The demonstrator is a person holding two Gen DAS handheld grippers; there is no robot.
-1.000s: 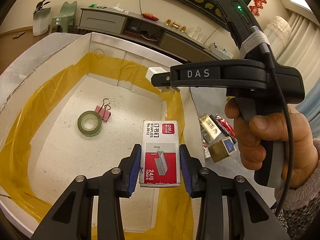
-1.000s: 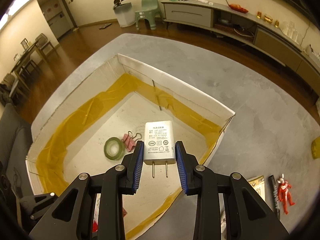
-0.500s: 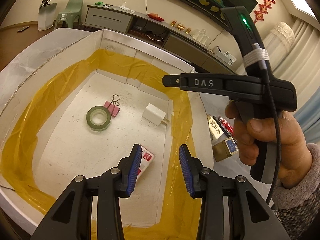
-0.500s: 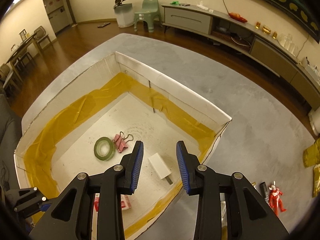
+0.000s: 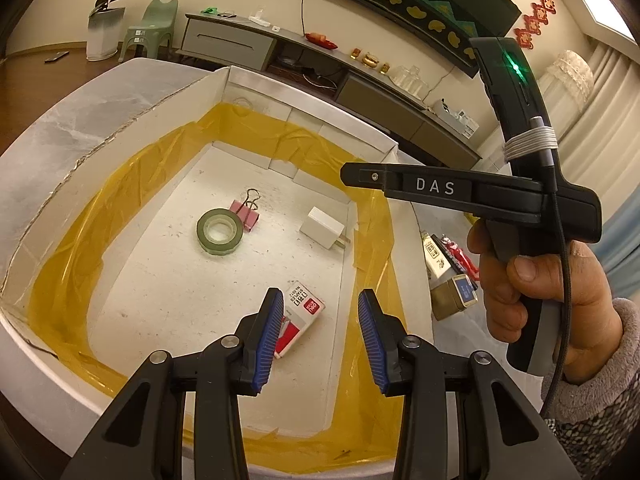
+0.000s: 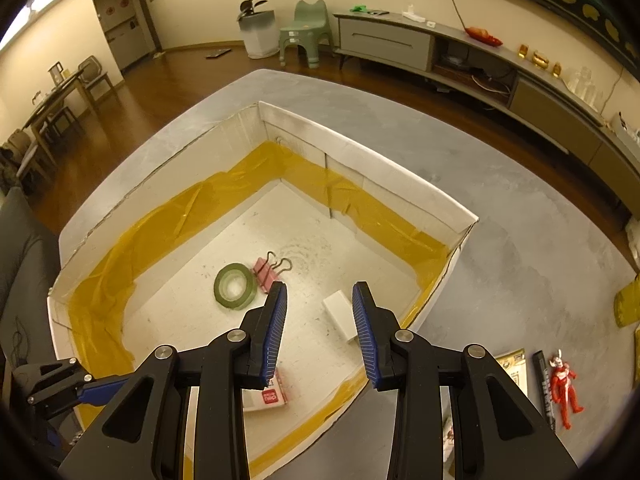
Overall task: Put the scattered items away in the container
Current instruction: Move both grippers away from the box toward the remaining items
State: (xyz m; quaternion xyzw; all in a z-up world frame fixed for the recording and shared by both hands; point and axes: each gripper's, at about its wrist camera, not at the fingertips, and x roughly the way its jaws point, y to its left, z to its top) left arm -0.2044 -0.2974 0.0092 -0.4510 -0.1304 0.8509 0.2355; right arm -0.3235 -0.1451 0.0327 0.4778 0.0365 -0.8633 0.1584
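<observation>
A white cardboard box (image 5: 120, 136) (image 6: 360, 152) lined with yellow tape sits on the grey table. On its floor lie a green tape roll (image 5: 219, 231) (image 6: 234, 286), a pink binder clip (image 5: 246, 212) (image 6: 269, 270), a white plug charger (image 5: 323, 228) (image 6: 341, 314) and a red-and-white staples box (image 5: 298, 322) (image 6: 266, 398). My left gripper (image 5: 319, 336) hangs open above the staples box, holding nothing. My right gripper (image 6: 320, 330) is open over the box floor beside the charger, and its body (image 5: 460, 190) shows in the left wrist view, held by a hand (image 5: 536, 280).
On the table right of the box lie a red toy figure (image 6: 564, 388) (image 5: 460, 254), a black marker (image 6: 544, 388), a yellow-label packet (image 6: 512, 368) (image 5: 434, 250) and a small gold box (image 5: 454, 300). A yellowish pouch (image 6: 626, 304) sits at the far right edge. Furniture stands beyond the table.
Both grippers opened: the left let the staples box fall and the right dropped the charger onto the box floor. Both have since risen slightly above the box.
</observation>
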